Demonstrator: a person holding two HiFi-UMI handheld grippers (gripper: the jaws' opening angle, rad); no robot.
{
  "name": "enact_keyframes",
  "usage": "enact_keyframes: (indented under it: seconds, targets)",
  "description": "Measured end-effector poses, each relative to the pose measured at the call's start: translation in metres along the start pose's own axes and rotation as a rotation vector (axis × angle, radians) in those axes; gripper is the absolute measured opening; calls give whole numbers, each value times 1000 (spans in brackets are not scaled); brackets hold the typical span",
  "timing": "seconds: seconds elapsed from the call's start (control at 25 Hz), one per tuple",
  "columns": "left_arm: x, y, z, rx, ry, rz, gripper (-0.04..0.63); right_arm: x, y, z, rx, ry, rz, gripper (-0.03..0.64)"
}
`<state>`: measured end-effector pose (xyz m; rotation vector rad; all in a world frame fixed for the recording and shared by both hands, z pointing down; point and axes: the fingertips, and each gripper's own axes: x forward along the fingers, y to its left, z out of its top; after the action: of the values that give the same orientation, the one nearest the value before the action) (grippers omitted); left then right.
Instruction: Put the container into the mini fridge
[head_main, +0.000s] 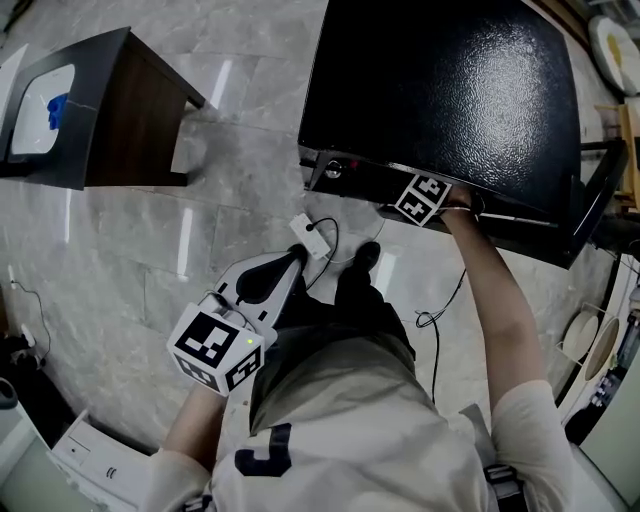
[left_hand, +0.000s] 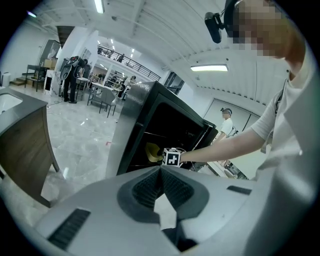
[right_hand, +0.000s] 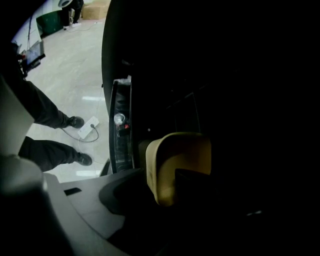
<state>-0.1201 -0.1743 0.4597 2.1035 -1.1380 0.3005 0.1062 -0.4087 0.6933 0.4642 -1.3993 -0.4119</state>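
reaching into the mini fridge (head_main: 440, 90), right gripper (right_hand: 167, 210) stands wide open, yellow container (right_hand: 180, 160) ungripped between its jaws, directly ahead; left gripper (left_hand: 161, 172) closed, empty, well apart.

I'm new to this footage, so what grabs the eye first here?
The black mini fridge fills the head view's top right, and the person's right arm reaches into its open front. Inside, the right gripper view shows a yellow container bright against the dark interior.
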Motion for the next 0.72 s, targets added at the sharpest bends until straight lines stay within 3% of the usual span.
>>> enact_keyframes:
  seconds: [0.2,0.44,0.72]
  targets:
    - [-4,0,4,16,-21,-12,57,-27,2,18,62,-125,9,184]
    - [-20,8,14,43,-73,-2,57,-66,3,19,153,-190,-5,184]
    - [-51,27,33,85,-144,45,57,-121,0,40,429,-389,38,184]
